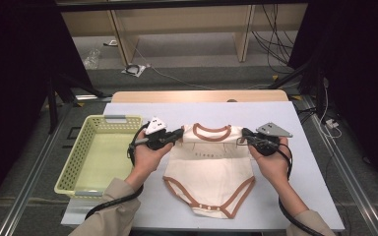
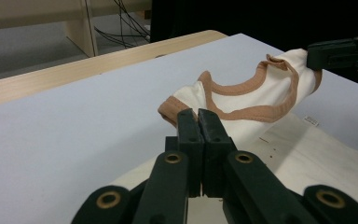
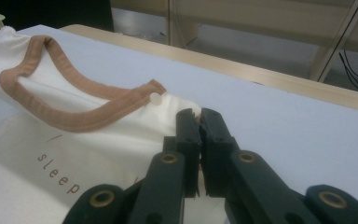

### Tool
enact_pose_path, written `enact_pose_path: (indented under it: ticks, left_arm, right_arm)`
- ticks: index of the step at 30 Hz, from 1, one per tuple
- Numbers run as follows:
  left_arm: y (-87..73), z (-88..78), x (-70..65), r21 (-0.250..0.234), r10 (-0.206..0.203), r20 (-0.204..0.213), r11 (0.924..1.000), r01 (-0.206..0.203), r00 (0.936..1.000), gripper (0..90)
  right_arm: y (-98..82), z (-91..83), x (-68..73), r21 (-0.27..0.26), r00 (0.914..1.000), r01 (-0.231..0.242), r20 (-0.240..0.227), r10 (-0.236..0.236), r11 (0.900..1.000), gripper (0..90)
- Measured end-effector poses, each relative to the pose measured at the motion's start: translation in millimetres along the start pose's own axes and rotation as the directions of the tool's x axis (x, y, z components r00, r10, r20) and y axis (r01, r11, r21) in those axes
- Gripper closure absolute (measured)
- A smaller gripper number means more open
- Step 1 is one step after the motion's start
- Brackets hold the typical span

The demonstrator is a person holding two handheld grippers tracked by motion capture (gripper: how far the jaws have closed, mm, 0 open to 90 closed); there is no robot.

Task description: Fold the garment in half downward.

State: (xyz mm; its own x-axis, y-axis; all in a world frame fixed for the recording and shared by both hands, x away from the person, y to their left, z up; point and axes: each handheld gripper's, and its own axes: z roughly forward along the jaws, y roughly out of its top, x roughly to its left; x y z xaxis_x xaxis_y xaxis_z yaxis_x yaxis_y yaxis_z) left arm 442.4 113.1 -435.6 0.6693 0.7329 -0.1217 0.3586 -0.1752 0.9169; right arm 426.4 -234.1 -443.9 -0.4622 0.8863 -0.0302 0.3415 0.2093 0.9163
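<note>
The left gripper (image 2: 199, 114) was clamped tight on the left shoulder of a cream cotton baby bodysuit with brown trim (image 1: 209, 169), its jaws meeting on the fabric beside the brown sleeve cuff. The right gripper (image 3: 200, 114) was likewise pinched on the opposite shoulder, a sliver of cream cloth showing between its jaws. In the high view the left gripper (image 1: 179, 133) and right gripper (image 1: 244, 133) faced each other across the neckline.

The bodysuit lay flat on the pale blue bench (image 1: 285, 162), near its middle, its long axis running away from the person: neck opening pointing to the far edge, snap-fastened crotch pointing toward the person.

The right gripper view showed a small white snap button (image 3: 155, 98) at the end of the neck trim and the printed word "sleep" (image 3: 58, 171), which was barely legible from above. The left gripper view caught the other gripper's black jaws at the far shoulder. The high view alone took in the yellow plastic lattice basket (image 1: 77, 162), just left of the left hand.

There was one bodysuit, one basket, two grippers.
</note>
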Motion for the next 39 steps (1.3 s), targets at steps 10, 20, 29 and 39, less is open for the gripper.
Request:
enact_pose_path:
  ticks: [10, 20, 29, 39]
  left_arm:
    - [-1.8, -1.3, -3.9, 0.011, 0.014, 0.003, 0.9998, -0.014, 0.9999, 88.2]
    - [-3.2, -3.0, -7.1, 0.015, 0.019, 0.01, 0.9997, -0.019, 0.9998, 88.2]
    - [-4.6, -5.2, -8.4, 0.019, 0.024, 0.012, 0.9995, -0.024, 0.9996, 88.2]
    - [-8.5, -5.9, -10.0, 0.035, 0.028, 0.018, 0.999, -0.028, 0.9995, 88.2]
  right_arm:
    - [-3.0, -3.8, 0.9, 0.003, 1.0, 0.001, -0.006, -0.001, 1.0, 87.4]
    - [-5.5, -6.8, 1.0, 0.009, 0.9999, 0.001, -0.011, -0.001, 1.0, 87.4]
    - [-7.3, -9.4, 2.8, 0.015, 0.9998, 0.009, -0.017, -0.009, 1.0, 87.4]
    - [-8.9, -11.5, 4.3, 0.021, 0.9997, 0.006, -0.023, -0.006, 1.0, 87.4]
